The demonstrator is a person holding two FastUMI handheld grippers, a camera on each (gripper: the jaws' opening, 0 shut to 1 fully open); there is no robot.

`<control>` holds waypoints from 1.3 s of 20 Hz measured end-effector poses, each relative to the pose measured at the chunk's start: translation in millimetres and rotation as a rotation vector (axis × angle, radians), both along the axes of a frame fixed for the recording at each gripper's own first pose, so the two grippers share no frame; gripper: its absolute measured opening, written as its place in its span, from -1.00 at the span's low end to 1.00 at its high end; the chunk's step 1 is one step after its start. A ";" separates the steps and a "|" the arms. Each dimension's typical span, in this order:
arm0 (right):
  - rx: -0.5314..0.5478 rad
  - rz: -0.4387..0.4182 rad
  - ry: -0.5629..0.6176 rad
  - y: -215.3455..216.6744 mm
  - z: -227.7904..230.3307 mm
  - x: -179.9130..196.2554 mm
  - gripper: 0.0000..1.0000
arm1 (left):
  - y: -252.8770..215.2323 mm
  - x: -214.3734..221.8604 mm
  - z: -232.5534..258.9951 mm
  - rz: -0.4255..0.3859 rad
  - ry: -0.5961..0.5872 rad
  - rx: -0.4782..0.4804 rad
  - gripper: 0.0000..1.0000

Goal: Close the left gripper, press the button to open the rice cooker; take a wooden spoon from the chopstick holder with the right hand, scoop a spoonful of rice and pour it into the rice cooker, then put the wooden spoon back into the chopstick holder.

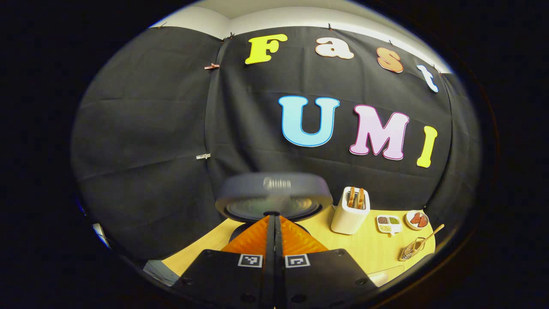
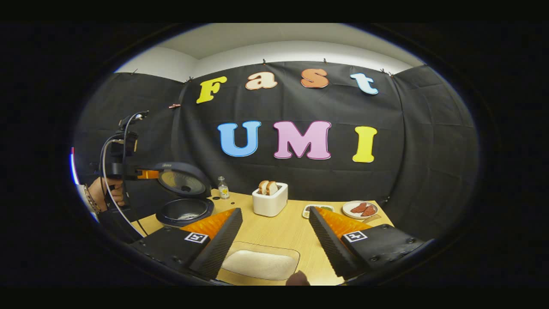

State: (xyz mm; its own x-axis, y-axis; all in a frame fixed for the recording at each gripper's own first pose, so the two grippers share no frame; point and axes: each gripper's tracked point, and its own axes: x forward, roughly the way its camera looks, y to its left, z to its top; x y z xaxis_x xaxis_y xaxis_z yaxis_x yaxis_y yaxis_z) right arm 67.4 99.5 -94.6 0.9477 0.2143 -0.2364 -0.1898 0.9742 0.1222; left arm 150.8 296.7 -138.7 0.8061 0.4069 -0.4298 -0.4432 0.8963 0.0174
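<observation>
Right gripper view, bottom of frame: the right gripper (image 2: 270, 240) stands wide open and empty above a tray of rice (image 2: 260, 264) on the tabletop (image 2: 274, 227). Left gripper view, bottom centre: the left gripper (image 1: 274, 234) has its fingers pressed together, holding nothing, its tip just below the raised lid (image 1: 273, 195) of the rice cooker (image 2: 184, 211), which stands open at the left of the right gripper view. Toward the lower right of the left gripper view, the chopstick holder (image 1: 411, 250) lies near the tabletop edge with the wooden spoon (image 1: 431, 237) jutting out. Risks, as judged: the holder looks light and may tip or slide off when the spoon is drawn; the lid may drop if nudged; rice may spill on the long carry to the pot.
</observation>
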 end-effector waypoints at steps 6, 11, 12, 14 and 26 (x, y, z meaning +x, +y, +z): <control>-0.008 -0.052 0.012 -28.5 -6.2 10.8 0.96 | -40.0 -34.0 34.1 -0.045 -0.093 0.004 -0.90; -0.003 -0.119 0.030 -62.0 -15.5 22.0 0.96 | -88.5 -65.6 50.0 -0.109 -0.140 0.018 -0.90; -0.006 -0.129 0.031 -67.6 -17.4 22.5 0.96 | -94.3 -70.7 53.5 -0.121 -0.151 0.025 -0.90; -0.009 -0.143 0.031 -76.3 -19.1 24.5 0.95 | -107.4 -77.7 53.8 -0.139 -0.165 0.005 -0.88; -0.017 -0.240 0.061 -128.6 -42.1 35.0 0.96 | -157.4 -94.9 56.7 -0.230 -0.219 -0.051 -0.29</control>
State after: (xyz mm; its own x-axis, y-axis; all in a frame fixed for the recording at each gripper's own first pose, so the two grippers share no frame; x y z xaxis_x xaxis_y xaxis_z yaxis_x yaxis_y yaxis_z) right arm 102.4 -29.1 -136.7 0.9550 -0.0200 -0.2960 0.0548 0.9924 0.1098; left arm 55.9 139.4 -82.0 0.9500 0.1857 -0.2511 -0.2172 0.9706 -0.1038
